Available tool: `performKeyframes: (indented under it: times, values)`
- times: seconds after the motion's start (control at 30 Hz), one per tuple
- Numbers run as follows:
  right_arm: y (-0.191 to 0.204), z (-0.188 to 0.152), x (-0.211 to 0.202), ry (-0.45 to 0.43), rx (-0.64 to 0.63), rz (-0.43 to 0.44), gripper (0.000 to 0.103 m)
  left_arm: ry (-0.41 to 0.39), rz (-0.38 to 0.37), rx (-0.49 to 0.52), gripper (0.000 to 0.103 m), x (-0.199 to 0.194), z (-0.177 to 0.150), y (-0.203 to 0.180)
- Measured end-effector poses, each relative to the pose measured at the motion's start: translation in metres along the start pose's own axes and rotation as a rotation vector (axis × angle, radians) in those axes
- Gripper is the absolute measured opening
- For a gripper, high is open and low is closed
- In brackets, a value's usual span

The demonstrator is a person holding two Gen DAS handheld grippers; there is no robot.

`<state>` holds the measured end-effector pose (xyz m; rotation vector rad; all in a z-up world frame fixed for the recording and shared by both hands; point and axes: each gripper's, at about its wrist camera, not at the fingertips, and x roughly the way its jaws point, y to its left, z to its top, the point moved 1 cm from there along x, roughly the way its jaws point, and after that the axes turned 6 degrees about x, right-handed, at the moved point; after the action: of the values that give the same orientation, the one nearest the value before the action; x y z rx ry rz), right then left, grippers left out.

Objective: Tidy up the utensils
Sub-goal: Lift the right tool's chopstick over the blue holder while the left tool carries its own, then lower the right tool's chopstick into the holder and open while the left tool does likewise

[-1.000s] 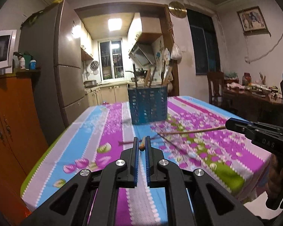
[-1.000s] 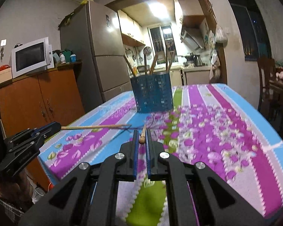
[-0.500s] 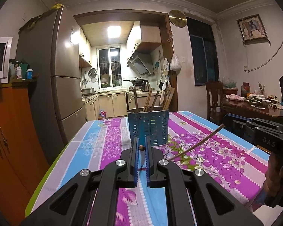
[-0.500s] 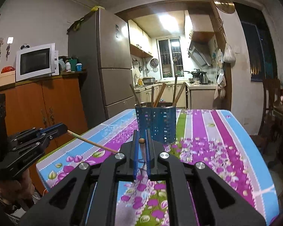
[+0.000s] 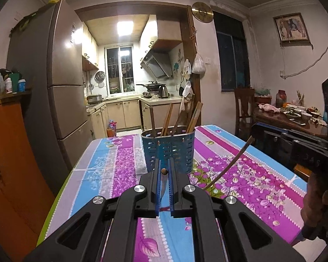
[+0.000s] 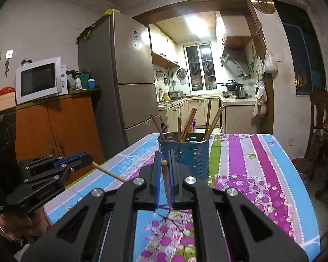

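A blue perforated utensil holder (image 5: 169, 147) stands on the flowered tablecloth (image 5: 111, 168), with several wooden chopsticks upright in it; it also shows in the right wrist view (image 6: 185, 155). My left gripper (image 5: 164, 168) is shut on a wooden chopstick (image 5: 163, 181), held just in front of the holder. My right gripper (image 6: 164, 159) is shut on another chopstick (image 6: 166, 181), also just short of the holder. The right gripper's chopstick (image 5: 231, 166) slants down at the right of the left wrist view. The left gripper's chopstick (image 6: 108, 172) shows at the left of the right wrist view.
A tall fridge (image 5: 61, 96) and an orange cabinet (image 6: 54, 126) with a microwave (image 6: 38, 79) stand left of the table. A second table with dishes (image 5: 293, 118) and a chair (image 5: 243, 107) are to the right. The kitchen lies behind.
Both grippers have lifted their chopsticks off the tablecloth and tilted them from flat to steep, while moving closer to the blue holder.
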<state>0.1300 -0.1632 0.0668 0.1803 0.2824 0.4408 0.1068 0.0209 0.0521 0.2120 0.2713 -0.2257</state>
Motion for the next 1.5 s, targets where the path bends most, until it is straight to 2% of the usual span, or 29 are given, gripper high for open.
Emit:
performKeyframes:
  times: [0.37,0.87,1.17,1.37,1.5]
  values:
    - [0.0,0.026,0.023,0.011,0.007,0.026,0.005,-0.008,-0.005,-0.014,0.007,0.008,0.027,0.014]
    - [0.013,0.044,0.023,-0.003,-0.012,0.031,0.005,0.008,0.027,-0.02,0.007,0.007,0.051,0.017]
    - [0.019,0.053,0.02,0.0,-0.034,0.015,0.005,0.059,0.133,0.008,0.007,0.021,0.058,0.011]
    - [0.019,0.055,0.024,0.015,-0.045,-0.014,0.005,0.057,0.198,0.057,0.007,0.02,0.058,0.005]
    - [0.018,0.069,0.027,0.006,-0.066,-0.038,0.005,0.053,0.224,0.087,0.007,0.022,0.063,0.002]
